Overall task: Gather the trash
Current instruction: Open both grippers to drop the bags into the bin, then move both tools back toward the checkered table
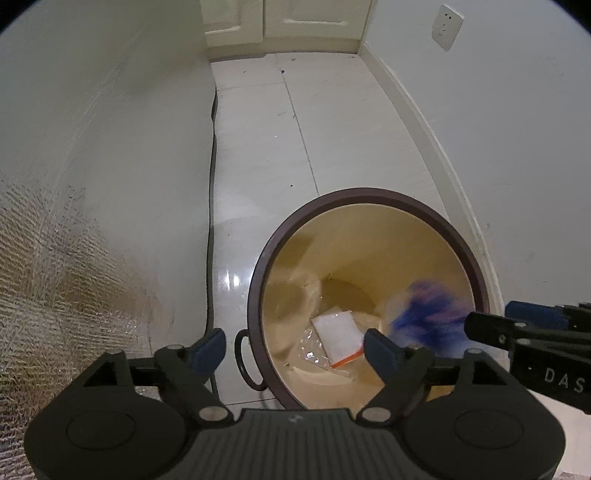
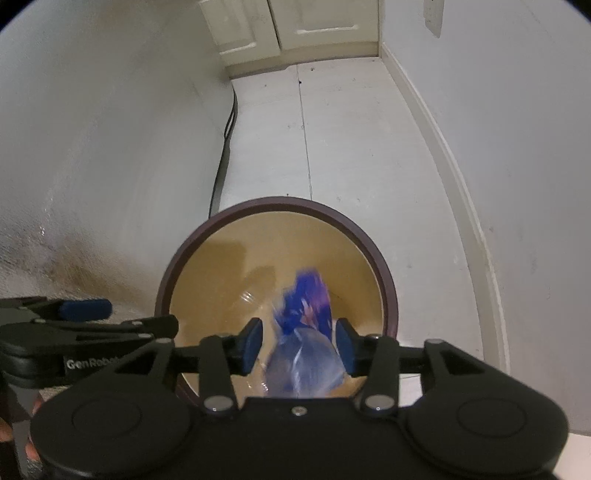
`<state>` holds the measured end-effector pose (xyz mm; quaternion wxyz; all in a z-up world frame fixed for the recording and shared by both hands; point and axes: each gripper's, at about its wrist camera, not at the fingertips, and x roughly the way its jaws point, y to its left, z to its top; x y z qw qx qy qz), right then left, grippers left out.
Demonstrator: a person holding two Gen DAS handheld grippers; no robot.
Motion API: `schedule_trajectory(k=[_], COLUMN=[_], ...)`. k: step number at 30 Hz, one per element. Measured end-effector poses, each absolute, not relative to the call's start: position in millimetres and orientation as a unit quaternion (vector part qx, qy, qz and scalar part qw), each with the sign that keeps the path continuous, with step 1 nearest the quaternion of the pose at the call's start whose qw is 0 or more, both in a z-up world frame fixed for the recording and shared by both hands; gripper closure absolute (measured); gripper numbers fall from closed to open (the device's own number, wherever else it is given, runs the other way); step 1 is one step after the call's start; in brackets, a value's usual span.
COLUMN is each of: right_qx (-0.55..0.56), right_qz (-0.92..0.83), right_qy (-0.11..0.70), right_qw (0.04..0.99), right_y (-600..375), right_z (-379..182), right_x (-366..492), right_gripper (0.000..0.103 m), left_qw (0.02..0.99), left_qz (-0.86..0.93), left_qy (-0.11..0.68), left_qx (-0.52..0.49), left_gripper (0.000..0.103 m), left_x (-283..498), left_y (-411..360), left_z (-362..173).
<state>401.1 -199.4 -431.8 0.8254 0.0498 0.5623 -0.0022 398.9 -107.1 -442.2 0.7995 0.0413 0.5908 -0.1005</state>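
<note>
A round trash bin with a dark brown rim (image 1: 354,194) (image 2: 277,201) and tan inside stands on the white floor. At its bottom lie a white packet with an orange edge (image 1: 338,338) and clear plastic (image 1: 310,350). My left gripper (image 1: 295,345) hangs open over the bin's near rim with nothing between its fingers. My right gripper (image 2: 298,332) points down into the bin, open. A blurred blue and clear plastic wrapper (image 2: 306,332) (image 1: 424,314) sits loose between its pads, inside the bin's mouth. One blue left pad (image 2: 86,309) shows at the left edge of the right wrist view.
A black cable (image 1: 211,221) runs along the foot of the left wall. A pale baseboard (image 1: 424,122) lines the right wall, which carries a socket (image 1: 447,27). Cabinet doors (image 2: 295,22) close the far end. A black ring handle (image 1: 243,358) sticks out from the bin's left side.
</note>
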Motion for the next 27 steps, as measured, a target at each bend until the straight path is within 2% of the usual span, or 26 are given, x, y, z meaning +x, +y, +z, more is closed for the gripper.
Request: schedule_trajectory(k=[5,11,13,20,27], right_qx=[0.035,0.021,0.019,0.013,0.011], right_qz=[-0.009,-0.025,-0.028,-0.032,-0.048], right_qy=[0.572,0.581,0.582,0.577,0.578], right_qw=[0.82,0.814,0.813,0.816,0.815], right_y=[-200.3,-203.4,-204.9,-207.8,-215.0], right_z=[-432.6,-434.0,-433.9,-432.7,-432.7], right_x=[399.2,396.2,394.7,390.6,385.3], right_gripper=[0.039,0.026,0.024,0.001,0.0], left_qw=[0.794,0.795,0.795,0.789,0.791], left_qz=[-0.095,-0.088,-0.082,-0.083,-0.086], left_qy=[0.599,0.599,0.6,0.607,0.604], left_qx=[0.045,0.042,0.044,0.046,0.056], left_gripper=[0.01,0.001,0.0,0.0,0.0], left_x=[397.2,396.4,397.2,403.4,402.7], left_y=[-106.2,-102.9,-102.1,-88.3,-76.3], left_z=[-443.7,-440.2,-439.5,-439.7,-443.0])
